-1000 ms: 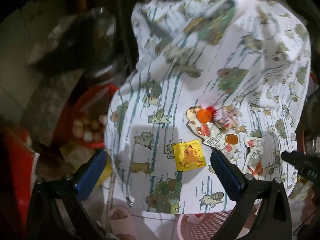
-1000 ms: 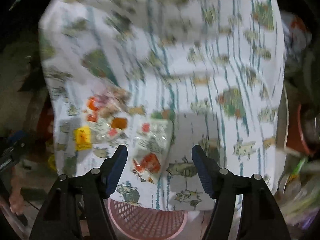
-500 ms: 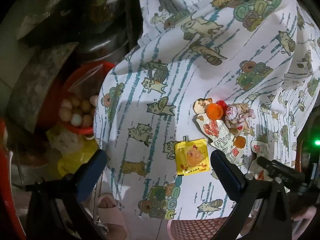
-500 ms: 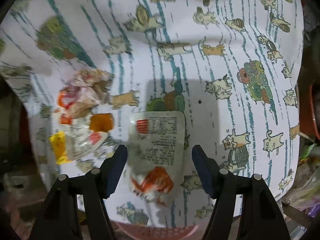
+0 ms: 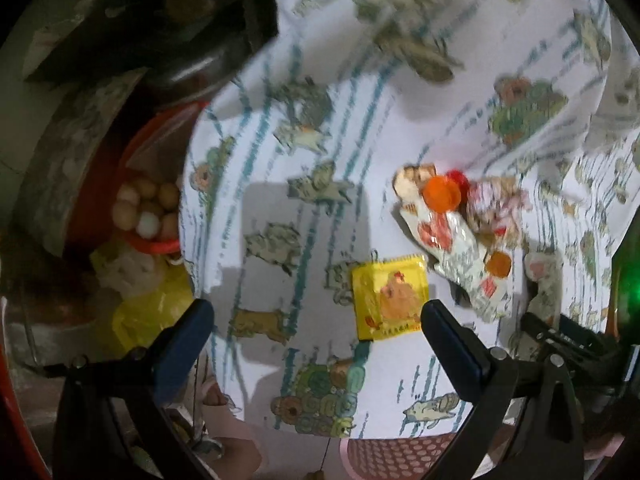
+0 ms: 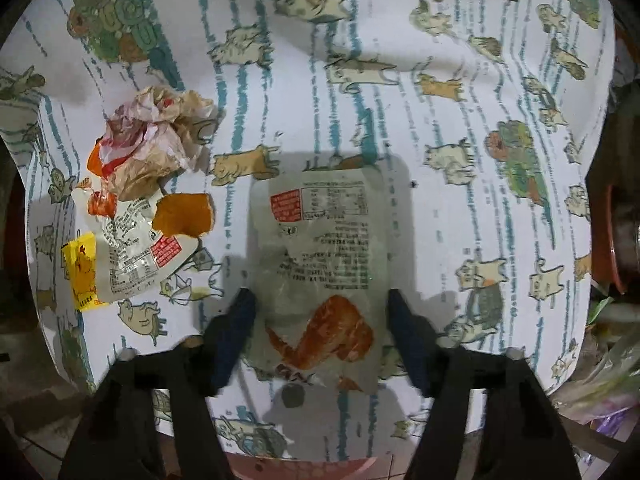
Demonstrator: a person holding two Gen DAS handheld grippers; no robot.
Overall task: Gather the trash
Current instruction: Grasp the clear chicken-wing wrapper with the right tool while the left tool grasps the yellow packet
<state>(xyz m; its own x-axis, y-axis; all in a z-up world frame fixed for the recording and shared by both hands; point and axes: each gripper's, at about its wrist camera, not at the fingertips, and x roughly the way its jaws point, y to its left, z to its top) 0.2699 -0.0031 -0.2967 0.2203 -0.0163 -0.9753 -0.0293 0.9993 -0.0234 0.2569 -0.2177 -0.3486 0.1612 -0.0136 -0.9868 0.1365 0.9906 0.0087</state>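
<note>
Left wrist view. Left hand-held gripper [image 5: 316,322]: fingers spread wide, holding nothing, above the near part of the worktop [image 5: 280,208], which is covered by a white cloth printed with cats and blue stripes. Yellow sachet [image 5: 389,297]: flat on the cloth, just beside the right finger. Clear printed wrapper [image 5: 456,252]: beyond the sachet, with an orange cap [image 5: 441,199] and a small red piece at its far end and crumpled paper [image 5: 494,208] beside it. Red bowl [image 5: 132,160]: off the cloth's left edge, holding pale round items, possibly eggs [image 5: 146,206]; the view is too blurred to be sure. Yellow bag [image 5: 148,312]: below the bowl. Pink perforated basket [image 5: 388,456]: rim showing under the worktop's near edge; contents not visible.

Right wrist view. Right hand-held gripper [image 6: 320,324]: fingers spread, one on each side of the chicken-wing wrapper [image 6: 320,256], not pinching it. That wrapper lies flat, printed side up, its red wing picture between the fingertips. Remaining trash sits together to the left: crumpled paper, an orange scrap [image 6: 184,216], the clear printed wrapper and the yellow sachet touching or overlapping.
</note>
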